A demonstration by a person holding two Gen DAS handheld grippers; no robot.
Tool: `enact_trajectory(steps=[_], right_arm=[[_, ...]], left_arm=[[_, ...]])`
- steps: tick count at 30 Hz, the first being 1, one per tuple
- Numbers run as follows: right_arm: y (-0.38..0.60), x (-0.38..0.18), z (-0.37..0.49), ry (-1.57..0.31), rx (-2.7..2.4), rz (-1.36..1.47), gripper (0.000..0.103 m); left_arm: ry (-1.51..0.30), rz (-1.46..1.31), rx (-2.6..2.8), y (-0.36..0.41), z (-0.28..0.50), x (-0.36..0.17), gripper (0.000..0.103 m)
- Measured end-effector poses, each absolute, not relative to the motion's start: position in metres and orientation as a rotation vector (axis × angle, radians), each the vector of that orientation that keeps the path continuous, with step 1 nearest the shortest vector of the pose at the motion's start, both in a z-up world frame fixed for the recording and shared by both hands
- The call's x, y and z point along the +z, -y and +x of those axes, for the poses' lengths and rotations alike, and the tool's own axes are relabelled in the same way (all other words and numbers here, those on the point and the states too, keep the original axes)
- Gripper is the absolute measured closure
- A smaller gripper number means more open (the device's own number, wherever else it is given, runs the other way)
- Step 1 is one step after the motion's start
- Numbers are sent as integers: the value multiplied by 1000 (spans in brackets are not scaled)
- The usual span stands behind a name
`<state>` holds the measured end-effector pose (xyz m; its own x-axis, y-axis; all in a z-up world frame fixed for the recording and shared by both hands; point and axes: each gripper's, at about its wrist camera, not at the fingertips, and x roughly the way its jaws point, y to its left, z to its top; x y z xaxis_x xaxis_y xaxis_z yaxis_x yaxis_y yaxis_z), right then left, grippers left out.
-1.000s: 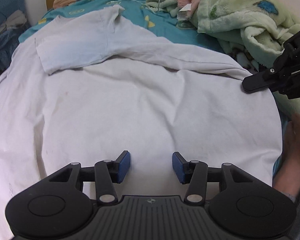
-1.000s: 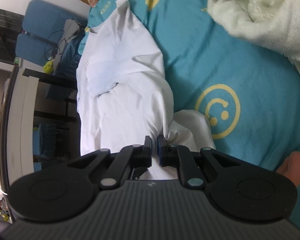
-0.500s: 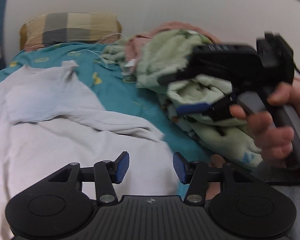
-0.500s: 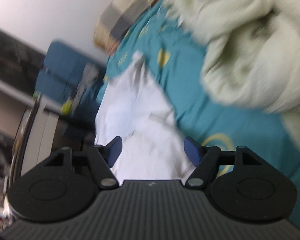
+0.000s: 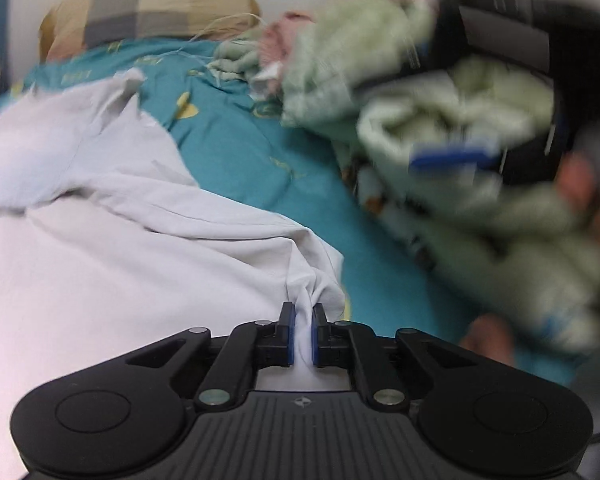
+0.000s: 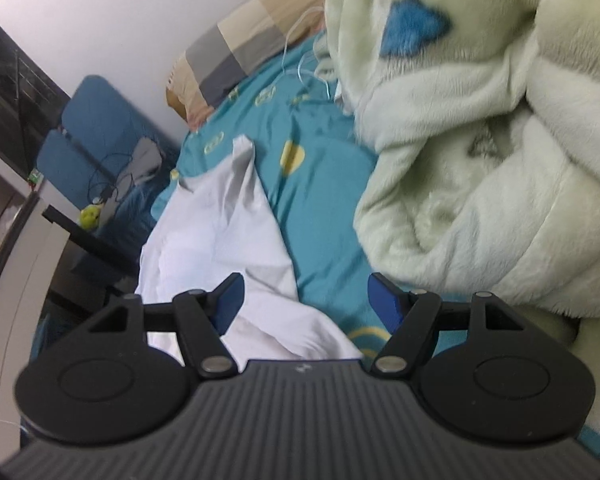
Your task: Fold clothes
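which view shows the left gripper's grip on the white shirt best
The left wrist view: the left gripper is shut on a bunched fold of the white shirt, cloth pinched between its blue pads. The right wrist view shows the shirt lying on the teal sheet, but not that grip.

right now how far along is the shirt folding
Early. One side of the white shirt already lies folded over its body. In hand: the left gripper is shut on a bunched shirt corner, while the right gripper is open and holds nothing. The remaining folds are not yet done; the shirt is spread across the teal bedsheet.
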<state>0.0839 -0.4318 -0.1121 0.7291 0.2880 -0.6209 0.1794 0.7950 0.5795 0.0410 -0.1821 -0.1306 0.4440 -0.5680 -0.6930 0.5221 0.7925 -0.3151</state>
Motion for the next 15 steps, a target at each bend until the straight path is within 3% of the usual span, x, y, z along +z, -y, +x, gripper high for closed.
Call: enact_trajectory(steps=[6, 12, 15], right_arm=[[425, -113, 86, -804, 82, 670, 32], [404, -118, 93, -886, 163, 644, 32], [395, -123, 95, -936, 222, 664, 32]], left_arm=[[-1009, -358, -613, 76, 62, -94, 96], [-1132, -211, -388, 22, 78, -114, 95], [-1177, -234, -311, 8, 80, -137, 90]])
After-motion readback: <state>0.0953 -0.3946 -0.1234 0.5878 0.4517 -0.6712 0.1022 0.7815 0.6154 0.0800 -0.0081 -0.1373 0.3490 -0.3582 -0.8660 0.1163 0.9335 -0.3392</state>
